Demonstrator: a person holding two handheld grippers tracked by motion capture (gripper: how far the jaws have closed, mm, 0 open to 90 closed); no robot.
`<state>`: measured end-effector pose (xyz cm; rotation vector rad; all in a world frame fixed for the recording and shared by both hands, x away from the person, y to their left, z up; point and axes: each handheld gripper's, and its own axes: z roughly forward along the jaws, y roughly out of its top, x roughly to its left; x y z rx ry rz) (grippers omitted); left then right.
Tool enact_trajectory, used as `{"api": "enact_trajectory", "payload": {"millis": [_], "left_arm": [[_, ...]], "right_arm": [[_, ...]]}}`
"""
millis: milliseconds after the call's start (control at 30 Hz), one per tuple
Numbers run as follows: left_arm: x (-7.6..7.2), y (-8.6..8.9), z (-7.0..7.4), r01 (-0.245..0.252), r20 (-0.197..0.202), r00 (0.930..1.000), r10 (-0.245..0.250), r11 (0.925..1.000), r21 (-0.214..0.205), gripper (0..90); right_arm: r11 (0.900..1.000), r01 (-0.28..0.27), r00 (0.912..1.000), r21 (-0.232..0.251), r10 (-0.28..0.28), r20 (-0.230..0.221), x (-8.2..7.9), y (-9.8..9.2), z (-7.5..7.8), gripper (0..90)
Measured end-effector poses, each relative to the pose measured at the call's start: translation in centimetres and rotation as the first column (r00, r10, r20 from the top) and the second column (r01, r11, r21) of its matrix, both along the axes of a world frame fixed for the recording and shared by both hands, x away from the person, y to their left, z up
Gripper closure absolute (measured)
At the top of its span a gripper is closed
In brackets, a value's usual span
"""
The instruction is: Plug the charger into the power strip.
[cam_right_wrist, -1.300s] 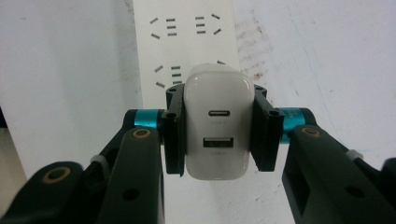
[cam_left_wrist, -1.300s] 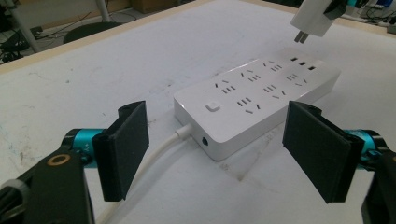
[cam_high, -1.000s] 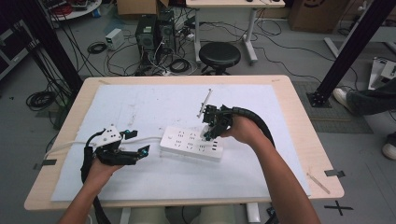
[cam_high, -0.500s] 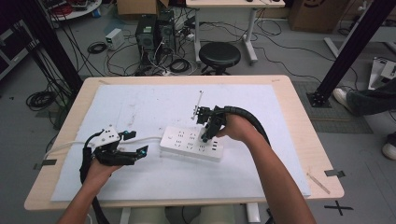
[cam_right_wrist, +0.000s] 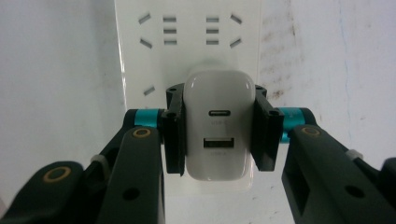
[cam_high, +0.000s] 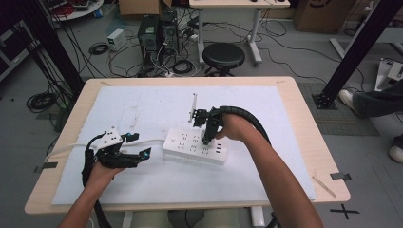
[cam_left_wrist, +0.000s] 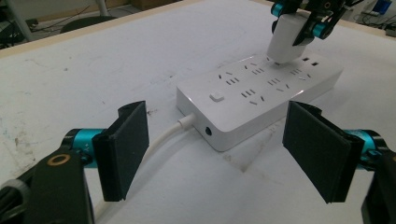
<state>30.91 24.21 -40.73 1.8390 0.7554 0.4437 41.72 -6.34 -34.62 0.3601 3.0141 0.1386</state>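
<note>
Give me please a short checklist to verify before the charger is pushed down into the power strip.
1. Right gripper shut on the white USB charger: ok.
2. Charger above a socket of the power strip: ok.
3. Prongs lined up with the slots: cannot tell, they are hidden.
4. Left gripper open at the strip's cable end, not holding it: not ok if the strip should be steadied.
5. Strip flat on the table: ok.
</note>
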Motion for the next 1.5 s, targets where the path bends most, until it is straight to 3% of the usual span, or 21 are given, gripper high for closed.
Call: {"api": "enact_trajectory", "payload": {"millis": [67, 433, 633, 667, 900, 1033, 1067, 1100, 1133, 1200, 1233, 1267, 1367, 1400, 1433, 1500], "left_arm": [[0.0, 0.1, 0.0, -0.003, -0.002, 1.0, 0.003, 1.0, -0.003, 22.7], [0.1, 0.4, -0.1, -0.01, -0.009, 0.9999, 0.01, 0.9999, -0.002, 22.7], [0.2, 0.3, -0.2, -0.01, -0.009, 0.9999, 0.01, 0.9999, -0.003, 22.7], [0.3, 0.3, -0.2, -0.013, -0.011, 0.9999, 0.013, 0.9999, -0.005, 22.7], [0.3, 0.4, -0.2, -0.009, -0.014, 0.9999, 0.008, 1.0, -0.002, 22.7], [0.3, 0.7, -0.1, -0.012, -0.013, 0.9998, 0.012, 0.9999, -0.001, 22.7], [0.3, 0.7, -0.1, -0.01, -0.013, 0.9999, 0.01, 0.9999, 0.002, 22.7], [0.3, 0.8, -0.1, -0.011, -0.014, 0.9998, 0.011, 0.9999, 0.001, 22.7], [0.3, 0.8, -0.2, -0.015, -0.018, 0.9997, 0.015, 0.9999, 0.001, 22.7], [0.3, 0.8, -0.2, -0.016, -0.018, 0.9997, 0.016, 0.9999, -0.001, 22.7], [0.2, 0.8, -0.2, -0.018, -0.015, 0.9997, 0.018, 0.9998, 0.0, 22.7], [0.2, 0.8, -0.1, -0.02, -0.013, 0.9997, 0.02, 0.9998, -0.004, 22.7], [0.1, 0.9, -0.1, -0.02, -0.012, 0.9997, 0.02, 0.9998, -0.002, 22.7], [0.1, 0.9, 0.0, -0.021, -0.011, 0.9997, 0.021, 0.9998, -0.005, 22.7], [0.1, 0.9, 0.0, -0.021, -0.011, 0.9997, 0.021, 0.9998, -0.005, 22.7], [0.1, 1.0, 0.0, -0.023, -0.012, 0.9997, 0.023, 0.9997, -0.004, 22.7]], "right_arm": [[0.9995, -0.015, 0.9998, -0.027, 0.015, 0.009, -0.1, 0.4, -0.8, 64.0], [0.9998, 0.013, 0.9995, -0.013, -0.013, -0.03, 0.5, 0.2, -0.9, 64.3], [0.9992, 0.019, 0.9992, -0.035, -0.02, -0.035, 0.6, 0.4, -0.9, 64.3], [0.9982, 0.019, 0.9994, -0.057, -0.02, -0.028, 0.5, 1.0, -1.2, 64.3], [0.9989, 0.017, 0.9991, -0.044, -0.019, -0.038, 0.6, 0.7, -1.2, 64.0], [0.9996, 0.023, 0.9991, 0.017, -0.022, -0.037, 0.7, -0.1, -1.2, 63.1], [0.9962, 0.047, 0.9983, 0.073, -0.044, -0.039, 0.5, -0.8, -1.2, 53.9], [0.9962, 0.047, 0.9983, 0.073, -0.044, -0.039, 0.5, -0.8, -1.2, 53.9], [0.984, 0.093, 0.9954, 0.152, -0.088, -0.039, 0.5, -1.5, -1.1, 44.9], [0.9716, 0.129, 0.9914, 0.198, -0.121, -0.05, 0.6, -2.2, -0.6, 39.4], [0.9716, 0.129, 0.9914, 0.198, -0.121, -0.05, 0.6, -2.2, -0.6, 39.4], [0.9603, 0.158, 0.9871, 0.23, -0.149, -0.058, 0.6, -2.7, -0.3, 33.1], [0.955, 0.175, 0.9845, 0.24, -0.166, -0.056, 0.6, -3.2, -0.1, 31.8], [0.9469, 0.194, 0.981, 0.256, -0.19, -0.042, 0.4, -3.6, 0.2, 25.6], [0.9469, 0.194, 0.981, 0.256, -0.19, -0.042, 0.4, -3.6, 0.2, 25.6], [0.9355, 0.21, 0.9771, 0.285, -0.211, -0.026, 0.3, -4.2, 0.5, 21.5]]}}
